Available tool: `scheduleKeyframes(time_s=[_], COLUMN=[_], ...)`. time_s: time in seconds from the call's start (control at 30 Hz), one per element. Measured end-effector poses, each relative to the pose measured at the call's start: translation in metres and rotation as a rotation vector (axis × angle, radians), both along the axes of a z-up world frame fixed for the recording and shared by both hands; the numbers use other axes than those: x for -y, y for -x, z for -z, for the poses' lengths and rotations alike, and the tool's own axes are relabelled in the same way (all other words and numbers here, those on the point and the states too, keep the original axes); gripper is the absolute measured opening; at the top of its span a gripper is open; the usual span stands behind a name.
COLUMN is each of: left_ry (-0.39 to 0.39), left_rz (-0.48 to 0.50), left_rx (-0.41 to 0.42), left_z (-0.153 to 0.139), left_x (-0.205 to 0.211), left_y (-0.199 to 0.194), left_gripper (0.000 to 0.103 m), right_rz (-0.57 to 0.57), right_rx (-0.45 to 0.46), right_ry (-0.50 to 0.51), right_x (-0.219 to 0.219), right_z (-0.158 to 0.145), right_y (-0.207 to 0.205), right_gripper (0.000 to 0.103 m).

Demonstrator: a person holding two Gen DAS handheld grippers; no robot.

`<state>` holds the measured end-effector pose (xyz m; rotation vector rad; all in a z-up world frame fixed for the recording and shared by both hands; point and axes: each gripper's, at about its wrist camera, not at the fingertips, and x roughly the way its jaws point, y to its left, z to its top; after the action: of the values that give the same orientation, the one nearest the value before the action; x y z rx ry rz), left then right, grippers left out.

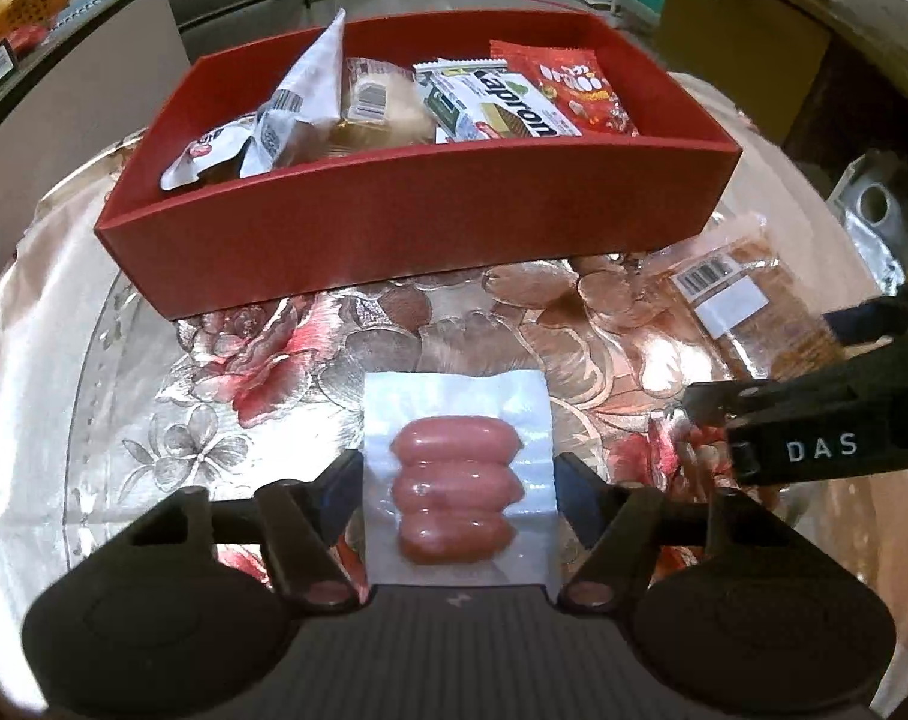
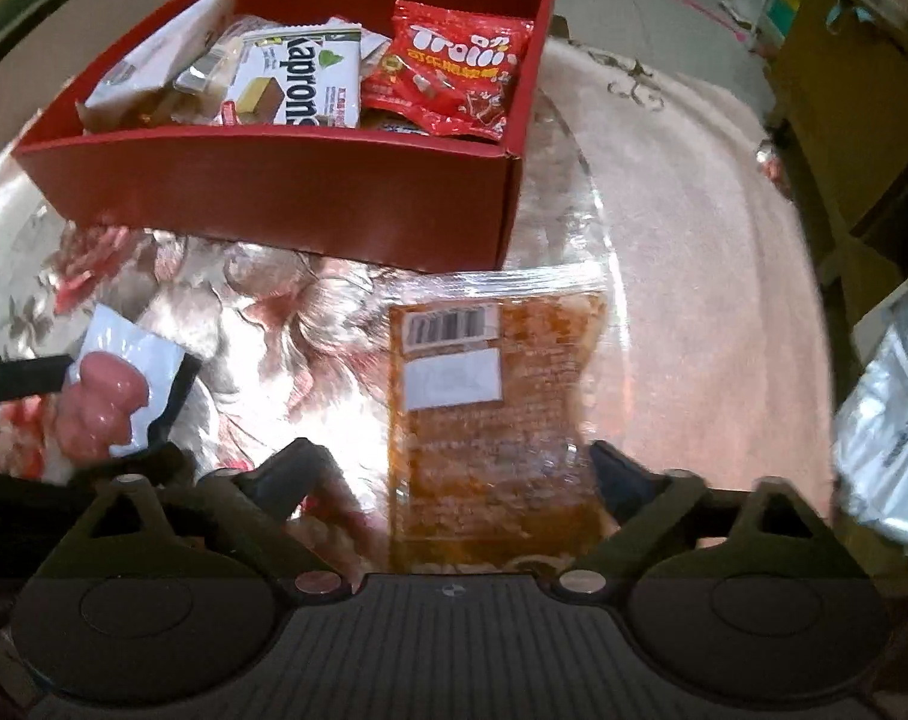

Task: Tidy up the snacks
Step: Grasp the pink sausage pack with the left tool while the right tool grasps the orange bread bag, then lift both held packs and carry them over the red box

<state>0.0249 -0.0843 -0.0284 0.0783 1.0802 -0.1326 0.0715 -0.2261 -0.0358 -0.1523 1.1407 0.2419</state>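
The left gripper (image 1: 459, 483) holds the sausage pack (image 1: 457, 483) above the table (image 1: 154, 360) by thin film edges, which may slip, while the right gripper's (image 2: 454, 474) wide fingers (image 2: 619, 480) straddle the orange packet (image 2: 496, 420), whose slick wrapper may slide before reaching the red box (image 1: 394, 216).

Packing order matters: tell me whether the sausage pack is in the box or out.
Out: the sausage pack lies on the tablecloth in front of the red box.

Sausage pack (image 1: 457, 483) lies before the snack-filled box (image 1: 418, 222), wafer pack (image 1: 748, 306) rightward.

Floral-clothed table (image 1: 262, 360) — red box (image 1: 394, 228), sausage pack (image 1: 457, 480), brown packet (image 2: 496, 420).
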Motion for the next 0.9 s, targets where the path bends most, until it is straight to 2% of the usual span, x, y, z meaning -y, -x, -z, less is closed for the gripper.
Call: scheduleKeyframes(time_s=[0.07, 0.17, 0.53, 0.9], left_ry=[0.012, 0.036, 0.11, 0.15], left_rz=[-0.017, -0.042, -0.051, -0.059], left_rx=[-0.008, -0.016, 0.014, 0.076], left_z=[-0.002, -0.007, -0.028, -0.05], left_x=[-0.005, -0.014, -0.027, -0.035], left_y=[0.0, 0.001, 0.009, 0.01], left_gripper=[0.062, 0.062, 0.062, 0.062], right_rz=[0.006, 0.031, 0.068, 0.052], right_rx=[-0.001, -0.019, 0.019, 0.077], right_ry=[-0.004, -0.066, -0.169, -0.266], right_x=[0.003, 0.013, 0.022, 0.013], right_z=[-0.006, -0.014, -0.035, -0.058], right_y=[0.003, 0.008, 0.037, 0.033], right_gripper=[0.073, 0.064, 0.06, 0.061])
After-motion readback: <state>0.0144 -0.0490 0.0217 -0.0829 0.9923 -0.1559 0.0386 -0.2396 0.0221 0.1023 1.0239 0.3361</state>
